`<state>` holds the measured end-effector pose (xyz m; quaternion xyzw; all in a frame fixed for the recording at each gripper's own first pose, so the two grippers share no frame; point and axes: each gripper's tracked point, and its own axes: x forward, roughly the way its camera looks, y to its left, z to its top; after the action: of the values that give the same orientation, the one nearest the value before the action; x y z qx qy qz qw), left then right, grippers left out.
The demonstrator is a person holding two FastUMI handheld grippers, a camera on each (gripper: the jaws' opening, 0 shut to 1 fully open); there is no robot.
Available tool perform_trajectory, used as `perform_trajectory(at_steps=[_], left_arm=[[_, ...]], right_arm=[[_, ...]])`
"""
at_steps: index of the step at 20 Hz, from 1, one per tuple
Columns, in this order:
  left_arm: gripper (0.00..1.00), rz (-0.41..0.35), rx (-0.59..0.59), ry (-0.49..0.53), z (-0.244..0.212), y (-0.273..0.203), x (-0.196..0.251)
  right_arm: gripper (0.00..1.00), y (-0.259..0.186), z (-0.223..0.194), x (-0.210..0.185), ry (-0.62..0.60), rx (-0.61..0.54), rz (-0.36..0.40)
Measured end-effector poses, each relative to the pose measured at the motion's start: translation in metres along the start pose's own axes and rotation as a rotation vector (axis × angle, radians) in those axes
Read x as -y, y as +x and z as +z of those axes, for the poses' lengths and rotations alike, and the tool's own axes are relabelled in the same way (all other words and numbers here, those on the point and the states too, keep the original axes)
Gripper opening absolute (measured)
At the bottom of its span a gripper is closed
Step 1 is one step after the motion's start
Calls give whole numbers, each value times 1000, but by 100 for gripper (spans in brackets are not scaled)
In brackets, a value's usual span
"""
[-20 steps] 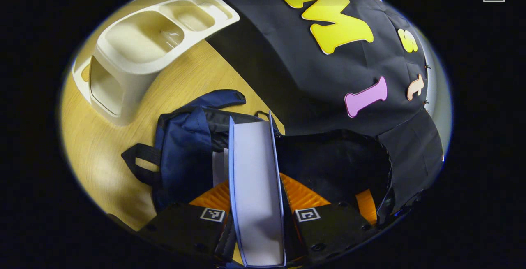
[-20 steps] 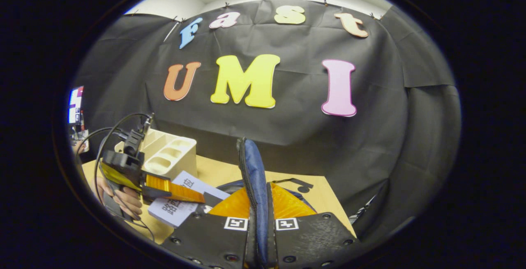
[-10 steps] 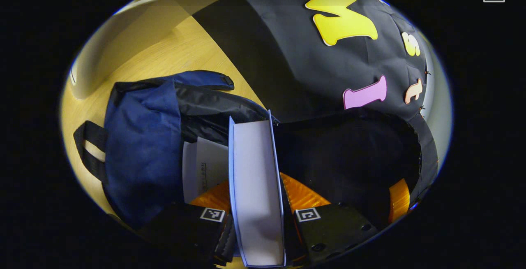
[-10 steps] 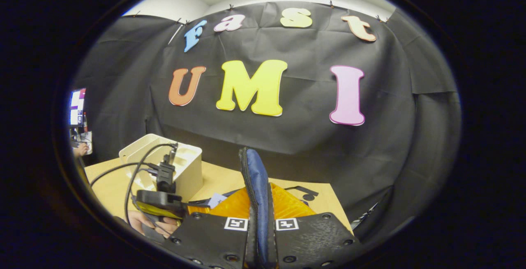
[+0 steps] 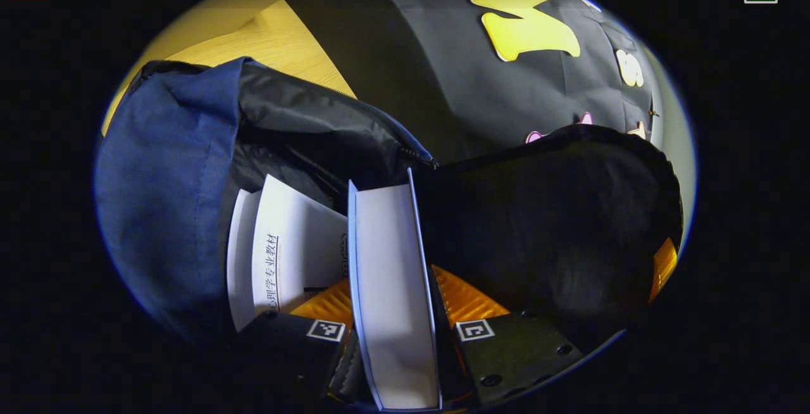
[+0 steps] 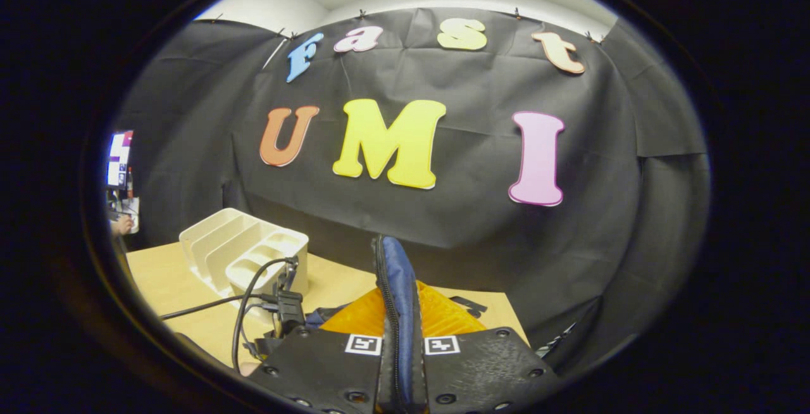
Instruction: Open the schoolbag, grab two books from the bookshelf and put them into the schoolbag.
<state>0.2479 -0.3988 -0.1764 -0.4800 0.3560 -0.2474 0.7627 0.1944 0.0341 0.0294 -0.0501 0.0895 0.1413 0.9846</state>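
In the left gripper view my left gripper is shut on a pale-blue-covered book, held page edge up, its far end inside the open mouth of the dark blue schoolbag. A white book lies inside the bag, just left of the held one. In the right gripper view my right gripper is shut on the bag's blue zippered flap and holds it upright. The other gripper's body and cables show low at the left there.
The white bookshelf organizer stands on the wooden table to the left in the right gripper view. Black cloth forms the wall behind. A screen glows at the far left edge.
My left gripper has gone down and forward with the book into the bag's mouth; the bag looms larger and the organizer has left its view. The right gripper kept holding the flap up.
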Motion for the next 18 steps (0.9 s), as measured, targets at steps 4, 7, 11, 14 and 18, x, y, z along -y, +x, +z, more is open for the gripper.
perform_trajectory(at_steps=[4,7,11,14,18], left_arm=[[75,163,-23,126,1,-4,-14],[86,215,-44,209,2,-8,-13],[91,267,-84,261,1,-25,-15],[91,315,-80,300,9,-42,-18],[91,324,-43,334,17,-63,-13]], right_arm=[[10,-3,-7,6,13,-4,-2],[10,-6,-9,12,14,0,-14],[7,-10,-20,25,68,-11,-44],[10,-11,-34,36,111,-39,-63],[13,-12,-48,49,131,-66,-100]])
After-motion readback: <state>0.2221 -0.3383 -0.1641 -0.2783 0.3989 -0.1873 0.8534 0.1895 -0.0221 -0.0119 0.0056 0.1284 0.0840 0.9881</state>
